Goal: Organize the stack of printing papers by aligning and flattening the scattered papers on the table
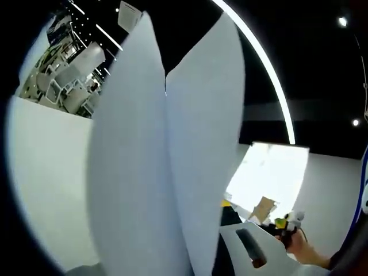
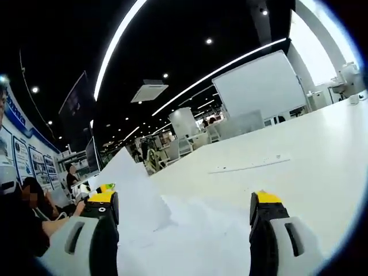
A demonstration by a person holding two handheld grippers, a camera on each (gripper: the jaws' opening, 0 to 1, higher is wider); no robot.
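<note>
Papers (image 1: 167,172): we see upright sheets close before the left gripper's camera.
Left gripper: we cannot tell its state.
Right gripper (image 2: 184,215): jaws apart over sheets on the table (image 2: 299,149).

papers (image 1: 167,172) right up against left gripper view lens, blurry, bottom cut off, hiding own jaws and most of table (image 1: 46,190)

I can read no text, label, brand or number in either view. The white printing sheets (image 1: 167,172) that stand close before my left gripper view are blank on the faces I see. In my right gripper view, the blue-and-white wall panels (image 2: 26,152) at the far left carry some kind of markings, but these are too small and blurred for me to make out.
</note>
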